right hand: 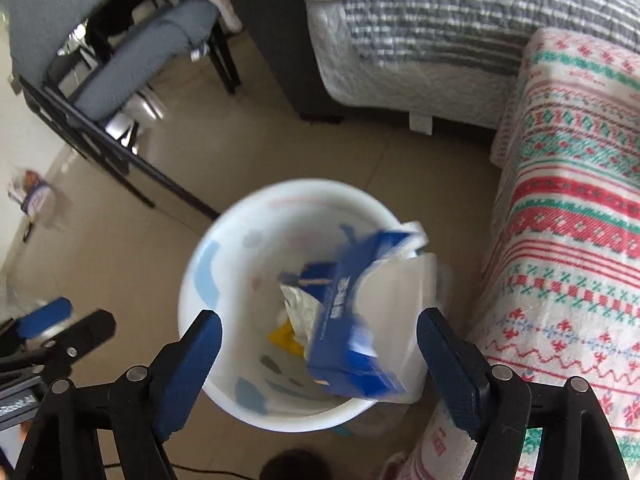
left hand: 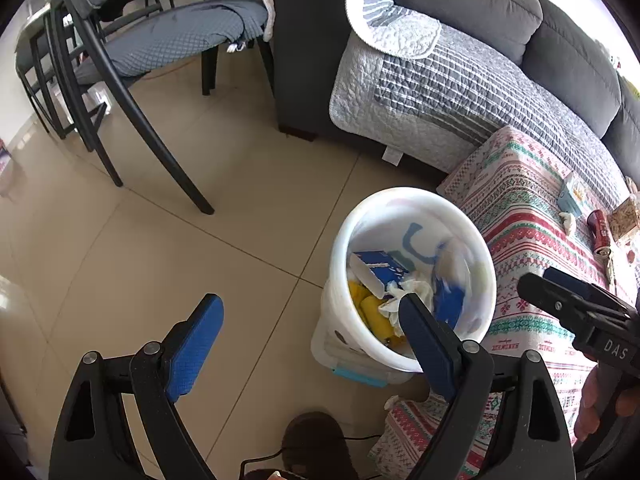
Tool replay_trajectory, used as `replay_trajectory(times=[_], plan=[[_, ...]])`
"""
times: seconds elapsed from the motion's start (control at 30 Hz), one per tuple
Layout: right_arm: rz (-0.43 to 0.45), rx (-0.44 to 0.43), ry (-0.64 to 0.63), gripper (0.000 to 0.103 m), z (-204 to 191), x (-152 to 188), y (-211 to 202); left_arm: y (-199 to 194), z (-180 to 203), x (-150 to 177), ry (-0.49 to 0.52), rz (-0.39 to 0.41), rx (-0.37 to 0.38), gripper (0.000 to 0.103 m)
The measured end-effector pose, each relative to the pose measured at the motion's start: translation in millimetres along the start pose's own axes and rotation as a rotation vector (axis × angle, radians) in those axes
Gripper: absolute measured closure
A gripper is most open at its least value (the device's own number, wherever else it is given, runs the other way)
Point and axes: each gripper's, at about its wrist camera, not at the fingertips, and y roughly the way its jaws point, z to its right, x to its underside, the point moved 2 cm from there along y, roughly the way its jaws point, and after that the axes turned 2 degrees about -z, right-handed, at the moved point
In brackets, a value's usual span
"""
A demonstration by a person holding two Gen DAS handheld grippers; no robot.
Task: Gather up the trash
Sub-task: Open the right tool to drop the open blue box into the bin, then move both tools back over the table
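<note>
A white trash bin (left hand: 416,204) stands on the tiled floor beside a low table with a patterned cloth (left hand: 520,216). It holds a blue carton, crumpled tissue and yellow wrappers. My right gripper (right hand: 318,334) is open right above the bin (right hand: 224,240). A blue and white wrapper (right hand: 360,320), blurred, is in the air between its spread fingers, over the bin's mouth, touching neither pad. My left gripper (left hand: 312,320) is open and empty, above the floor just left of the bin. A red can (left hand: 600,230), a tissue (left hand: 568,220) and a small box (left hand: 572,194) lie on the table.
A grey sofa (left hand: 500,20) with a quilted cover stands behind the bin. Dark chairs (left hand: 120,60) with grey cushions stand at the back left. A printed bag (right hand: 32,194) lies on the floor far left. A dark shoe (left hand: 316,436) and cable are near the bottom edge.
</note>
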Motion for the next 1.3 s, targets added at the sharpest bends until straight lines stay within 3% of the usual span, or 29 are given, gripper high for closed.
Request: replay_trajectory(times=[0.23, 0.53, 0.97, 1.1, 1.3], plan=[[-0.002, 0.094, -0.021, 0.019, 21, 9, -32, -4, 22, -1, 0.04, 0.003, 0.026, 0.012], [0.028, 0.254, -0.001, 0.018, 92, 21, -97, -3, 61, -3, 0.095, -0.009, 0.043, 0.012], [0.075, 0.339, 0.207, 0.018, 220, 37, -167, -2, 143, -11, 0.146, -0.022, 0.097, 0.012], [0.021, 0.371, 0.288, 0.018, 263, 45, -172, -1, 172, -18, 0.156, -0.018, 0.112, 0.012], [0.034, 0.358, 0.471, 0.018, 325, 50, -175, 9, 222, -36, 0.166, 0.01, 0.15, 0.012]])
